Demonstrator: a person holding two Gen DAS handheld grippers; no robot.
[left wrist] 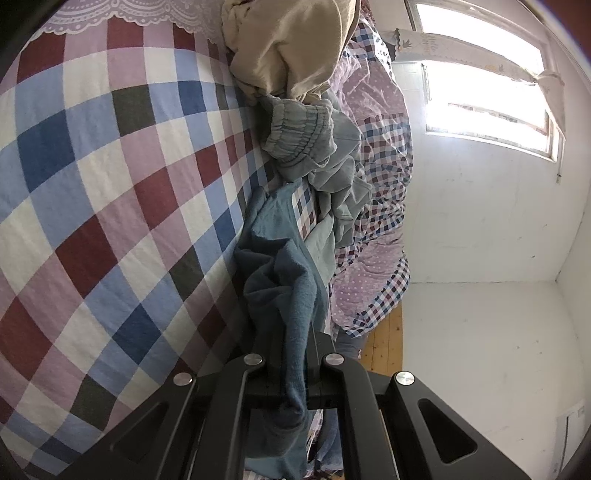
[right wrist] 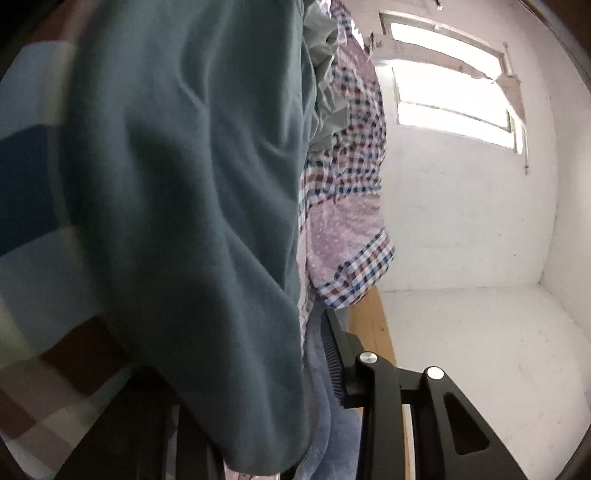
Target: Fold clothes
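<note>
We've got the fuzzy teal garment [left wrist: 284, 295] bunched and pinched tight in our left tool [left wrist: 291, 363], hanging beside the checkered bed [left wrist: 110, 184]; can't tell on the right tool [right wrist: 317, 354].

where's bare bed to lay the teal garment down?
Free: the checked bedspread, from the lace edge to the clothes. Crowded: beige garment, grey-blue trousers and teal garment, held by the left gripper, against the quilt.

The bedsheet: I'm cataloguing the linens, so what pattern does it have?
The bedsheet is checked in white, lilac, blue and dark red squares; clearest in the left wrist view.
</note>
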